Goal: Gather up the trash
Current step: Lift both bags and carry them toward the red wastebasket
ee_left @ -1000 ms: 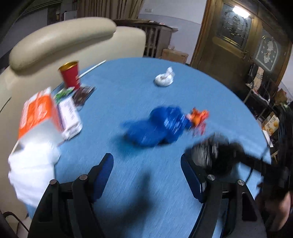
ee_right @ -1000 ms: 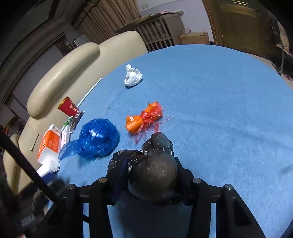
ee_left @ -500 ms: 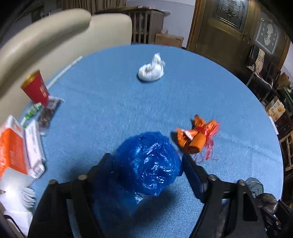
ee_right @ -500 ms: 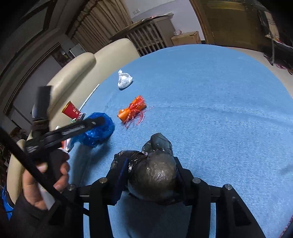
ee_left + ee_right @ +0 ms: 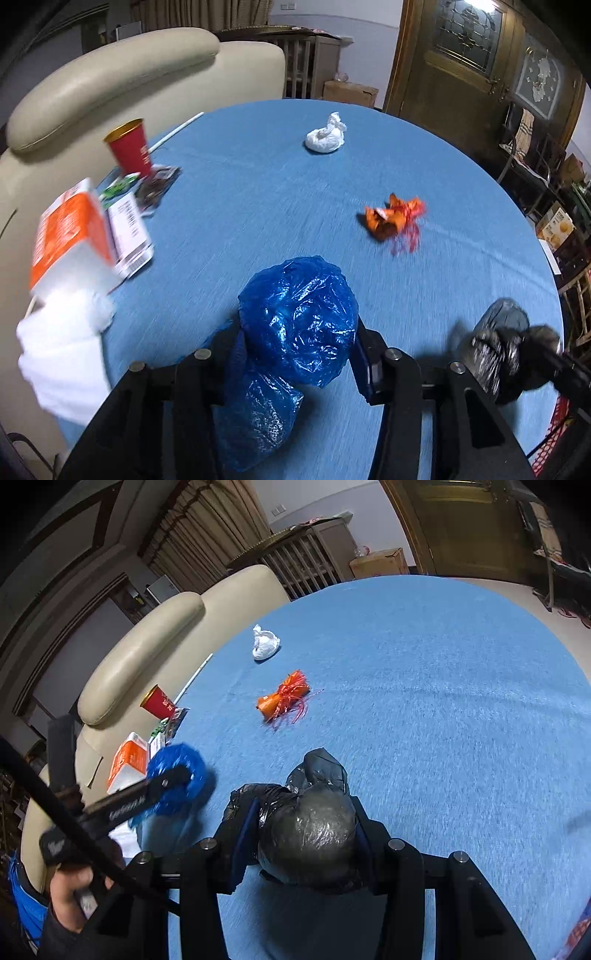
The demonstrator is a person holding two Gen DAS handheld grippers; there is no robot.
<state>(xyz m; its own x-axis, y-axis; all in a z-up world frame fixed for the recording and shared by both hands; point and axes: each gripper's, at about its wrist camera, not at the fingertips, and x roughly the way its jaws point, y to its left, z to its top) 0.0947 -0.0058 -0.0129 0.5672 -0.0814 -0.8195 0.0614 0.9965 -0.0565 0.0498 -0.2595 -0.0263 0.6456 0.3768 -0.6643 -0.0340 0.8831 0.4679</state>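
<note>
Both hands are loaded at this point. The left hand-held gripper [image 5: 295, 354] has its jaws closed around a blue plastic bag [image 5: 297, 319], crumpled into a ball with a loose tail hanging below the jaws; the blurred right-wrist view seems to show it just clear of the blue desk [image 5: 258, 177]. The right hand-held gripper [image 5: 303, 834] is clamped on a black plastic bag [image 5: 308, 830], a shiny wad bulging out between the fingers, near the front edge of the desk.

So two pieces of trash appear to be picked up but not yet dropped anywhere; no bin or collecting bag shows in either view, so where they will go cannot be told.

Still lying loose: an orange wrapper with red fringe [image 5: 393, 219] in the middle of the desk, slightly right, and a knotted white plastic bag [image 5: 325, 136] farther back toward the far edge. At the left edge, a red paper cup [image 5: 129, 147] stands upright beside some small packets [image 5: 155, 182], an orange-and-white carton [image 5: 74, 236] and a white crumpled sheet [image 5: 62, 347] nearer; a thin white stick [image 5: 173, 131] lies behind the cup. Whether those left-side things count as trash is unclear.

By my estimate the job is roughly at its midpoint, with at least two obvious pieces remaining
</note>
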